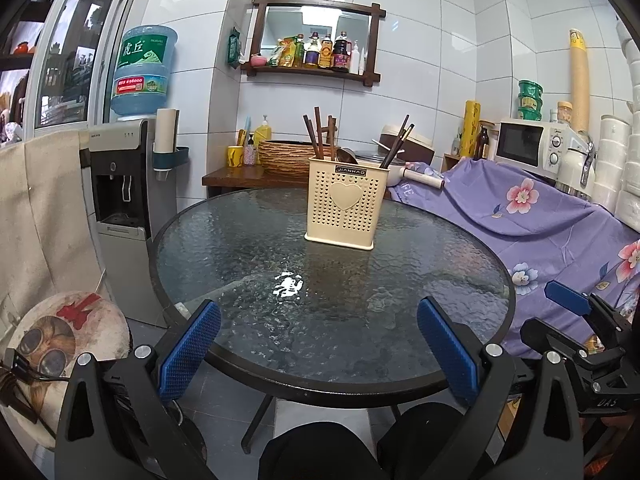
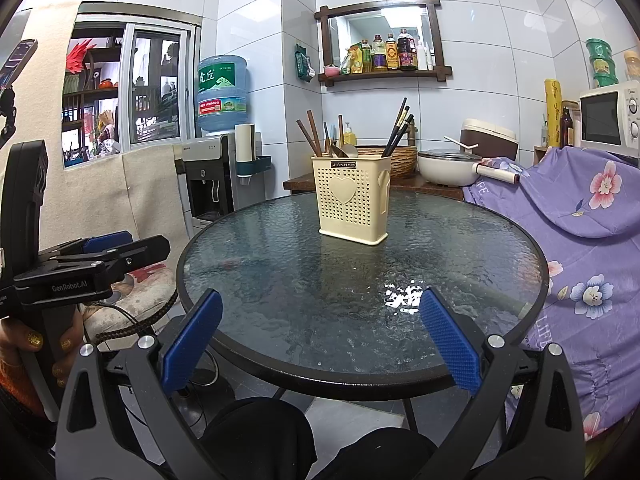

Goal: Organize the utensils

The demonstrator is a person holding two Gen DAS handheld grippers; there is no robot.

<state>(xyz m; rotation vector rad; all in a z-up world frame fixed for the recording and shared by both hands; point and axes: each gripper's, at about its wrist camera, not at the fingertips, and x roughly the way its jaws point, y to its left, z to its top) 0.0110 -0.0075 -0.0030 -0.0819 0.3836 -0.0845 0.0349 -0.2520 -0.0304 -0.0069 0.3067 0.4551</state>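
A cream perforated utensil holder (image 1: 345, 209) with a heart on its front stands upright on the far half of the round glass table (image 1: 240, 248). It also shows in the right wrist view (image 2: 352, 208). Brown wooden utensils (image 1: 318, 132) and a metal spoon stand in its left part, dark chopsticks (image 1: 396, 142) lean in its right part. My left gripper (image 1: 318, 344) is open and empty over the table's near edge. My right gripper (image 2: 320, 340) is open and empty, also at the near edge. Each gripper shows at the side of the other's view.
A water dispenser (image 1: 120, 184) and a cushioned stool (image 1: 60, 344) stand left of the table. A purple floral cloth (image 1: 552, 216) covers furniture at the right, with a microwave (image 1: 528, 144) behind. A side table with a basket (image 1: 280, 156) and a pot (image 2: 444, 168) is behind.
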